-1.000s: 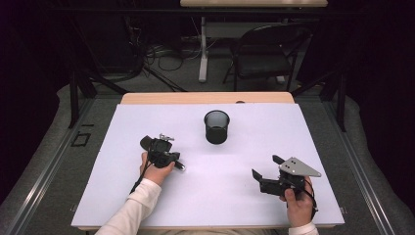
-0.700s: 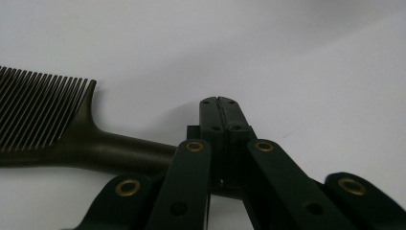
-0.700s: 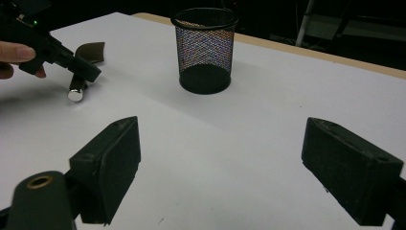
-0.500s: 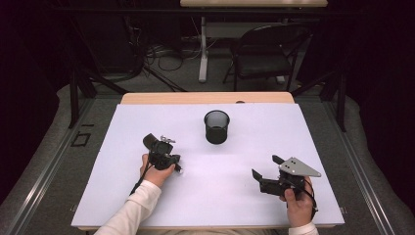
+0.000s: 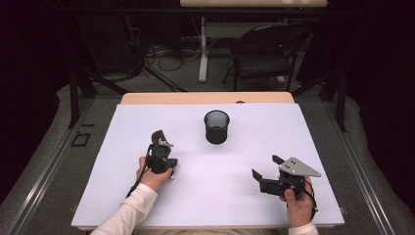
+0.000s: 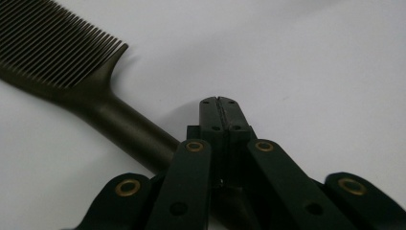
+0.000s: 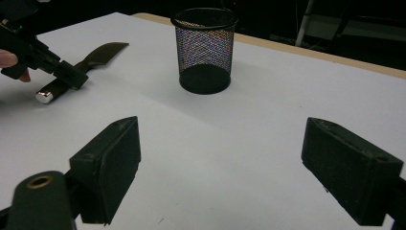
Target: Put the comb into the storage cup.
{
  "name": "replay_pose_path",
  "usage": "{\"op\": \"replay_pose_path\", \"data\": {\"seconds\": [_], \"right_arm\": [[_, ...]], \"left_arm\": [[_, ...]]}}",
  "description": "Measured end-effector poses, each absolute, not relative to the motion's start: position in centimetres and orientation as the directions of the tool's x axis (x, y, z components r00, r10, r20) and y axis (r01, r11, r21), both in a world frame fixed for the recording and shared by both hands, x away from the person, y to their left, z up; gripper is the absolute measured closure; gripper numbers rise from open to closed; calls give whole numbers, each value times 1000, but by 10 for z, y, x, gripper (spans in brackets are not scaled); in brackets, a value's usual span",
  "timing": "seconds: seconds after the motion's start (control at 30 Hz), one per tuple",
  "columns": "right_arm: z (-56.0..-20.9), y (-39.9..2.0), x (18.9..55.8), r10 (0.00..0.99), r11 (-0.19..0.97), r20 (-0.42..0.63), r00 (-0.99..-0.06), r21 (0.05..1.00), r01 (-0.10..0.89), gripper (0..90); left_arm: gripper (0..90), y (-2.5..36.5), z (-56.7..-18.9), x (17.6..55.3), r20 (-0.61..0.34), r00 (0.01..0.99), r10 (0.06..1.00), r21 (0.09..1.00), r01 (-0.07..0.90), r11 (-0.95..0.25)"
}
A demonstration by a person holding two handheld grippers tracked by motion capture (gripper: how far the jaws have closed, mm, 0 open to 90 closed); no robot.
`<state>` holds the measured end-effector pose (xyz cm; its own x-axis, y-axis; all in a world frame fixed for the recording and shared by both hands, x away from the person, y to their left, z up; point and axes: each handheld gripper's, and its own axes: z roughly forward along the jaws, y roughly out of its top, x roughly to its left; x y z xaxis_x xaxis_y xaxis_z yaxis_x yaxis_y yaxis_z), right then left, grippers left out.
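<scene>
A dark comb (image 6: 72, 72) lies on the white table top (image 5: 225, 196), its teeth at the upper left of the left gripper view. Its handle runs under my left gripper (image 6: 220, 103), whose jaws are shut flat against each other with nothing between them. In the high view the left gripper (image 5: 164, 148) points away from the person, just behind the comb's head (image 5: 157, 136). The right gripper view shows the comb (image 7: 103, 51) and its silver end cap (image 7: 44, 97) under that gripper (image 7: 72, 76). My right gripper (image 7: 220, 163) stands open and empty, low over the table at the right front (image 5: 265, 165).
A black mesh pen cup (image 5: 217, 127) stands upright and empty at the middle of the table, also ahead in the right gripper view (image 7: 205, 48). A folding chair (image 5: 264, 54) and cables sit on the floor beyond the far edge.
The left hand has turned slightly over the comb, so gripper and comb head now point more straight away. The right gripper has not moved.
</scene>
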<state>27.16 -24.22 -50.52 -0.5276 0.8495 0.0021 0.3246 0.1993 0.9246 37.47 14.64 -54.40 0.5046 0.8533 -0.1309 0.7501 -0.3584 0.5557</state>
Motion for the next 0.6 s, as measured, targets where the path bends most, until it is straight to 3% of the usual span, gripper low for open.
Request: {"op": "replay_pose_path", "data": {"seconds": [0.6], "right_arm": [[-506, -242, 272, 851, 200, 1, -525, 924, 327, 132]], "left_arm": [[900, 171, -542, 362, -124, 492, 862, 557, 753, -350]]}}
